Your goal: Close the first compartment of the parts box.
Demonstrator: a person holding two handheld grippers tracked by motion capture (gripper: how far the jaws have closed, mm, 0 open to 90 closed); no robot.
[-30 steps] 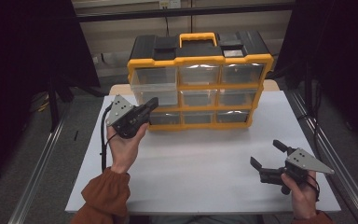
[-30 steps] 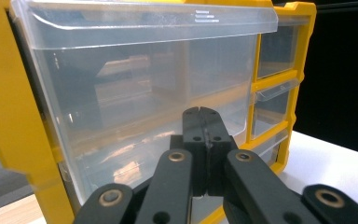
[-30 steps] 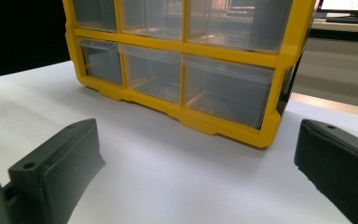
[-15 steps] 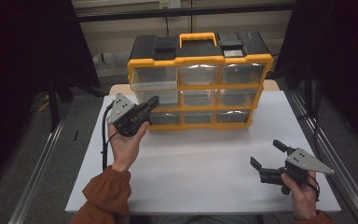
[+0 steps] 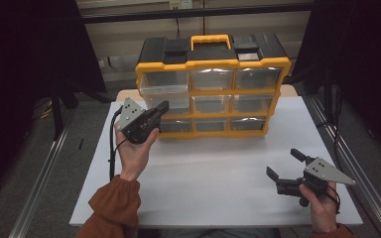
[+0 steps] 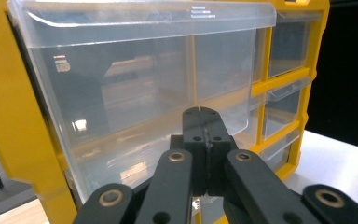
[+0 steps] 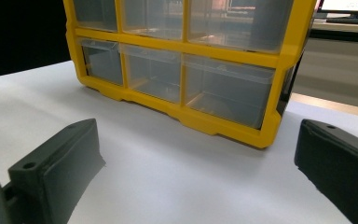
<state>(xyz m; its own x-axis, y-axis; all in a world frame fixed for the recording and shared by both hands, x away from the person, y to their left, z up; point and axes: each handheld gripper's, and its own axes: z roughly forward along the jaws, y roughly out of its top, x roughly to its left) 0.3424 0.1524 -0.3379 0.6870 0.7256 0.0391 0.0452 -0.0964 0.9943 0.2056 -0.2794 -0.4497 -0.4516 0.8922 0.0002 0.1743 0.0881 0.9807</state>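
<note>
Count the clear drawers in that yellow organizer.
9, in a three-by-three grid in the organizer: three across the top row, three in the middle row, three along the bottom row. The left gripper partly covers the middle-left drawer.

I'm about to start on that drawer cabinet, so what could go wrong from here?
1. The left gripper is shut, its tips right at the left middle drawer. A push there could shove the cabinet back rather than open anything.
2. Nothing braces the cabinet: the right gripper hangs open over the table, well clear of it.
3. The clear drawer front looks smooth, so closed jaws may slip off it.
</note>
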